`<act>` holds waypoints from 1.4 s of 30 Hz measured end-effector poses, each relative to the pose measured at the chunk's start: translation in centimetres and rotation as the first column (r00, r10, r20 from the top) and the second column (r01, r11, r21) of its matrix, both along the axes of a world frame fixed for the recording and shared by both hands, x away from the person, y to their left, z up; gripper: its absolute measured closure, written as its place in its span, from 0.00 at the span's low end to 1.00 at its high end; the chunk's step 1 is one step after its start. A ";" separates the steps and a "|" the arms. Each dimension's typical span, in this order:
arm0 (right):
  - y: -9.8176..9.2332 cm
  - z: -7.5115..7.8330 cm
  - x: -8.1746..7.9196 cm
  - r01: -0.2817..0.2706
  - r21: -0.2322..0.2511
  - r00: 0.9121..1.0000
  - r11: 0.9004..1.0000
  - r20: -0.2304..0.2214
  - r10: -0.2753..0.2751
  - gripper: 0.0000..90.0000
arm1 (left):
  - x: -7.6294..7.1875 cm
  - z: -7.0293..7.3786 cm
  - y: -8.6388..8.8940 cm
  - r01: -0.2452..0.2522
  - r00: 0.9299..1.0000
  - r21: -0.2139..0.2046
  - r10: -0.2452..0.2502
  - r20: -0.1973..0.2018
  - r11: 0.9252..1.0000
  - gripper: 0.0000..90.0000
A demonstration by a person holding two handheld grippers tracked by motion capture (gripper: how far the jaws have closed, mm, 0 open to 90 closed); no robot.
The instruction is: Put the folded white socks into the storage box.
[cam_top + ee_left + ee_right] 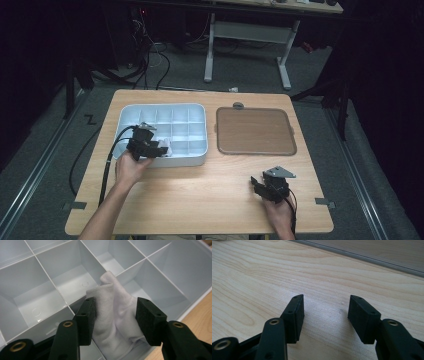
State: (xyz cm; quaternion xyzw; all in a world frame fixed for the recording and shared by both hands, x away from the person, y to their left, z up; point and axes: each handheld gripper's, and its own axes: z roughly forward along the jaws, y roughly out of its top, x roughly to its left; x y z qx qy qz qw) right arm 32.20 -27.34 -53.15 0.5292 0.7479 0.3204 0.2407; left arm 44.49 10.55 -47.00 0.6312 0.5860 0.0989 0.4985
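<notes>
The left gripper (113,315) is hovering with jaws parted around, barely pinching, the crumpled white cloth (115,315) sitting in a near-edge compartment of the pale grey divided plastic tray (62,272), directly between its pads.

Left gripper (115,315) jaws apart; right gripper (325,315) jaws wide.
</notes>
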 end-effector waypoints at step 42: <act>0.1 0.0 -0.1 -0.016 -0.001 1.000 1.000 -0.003 0.016 0.49 | 0.3 -1.5 0.5 0.005 0.999 -0.028 -0.004 0.035 1.000 0.56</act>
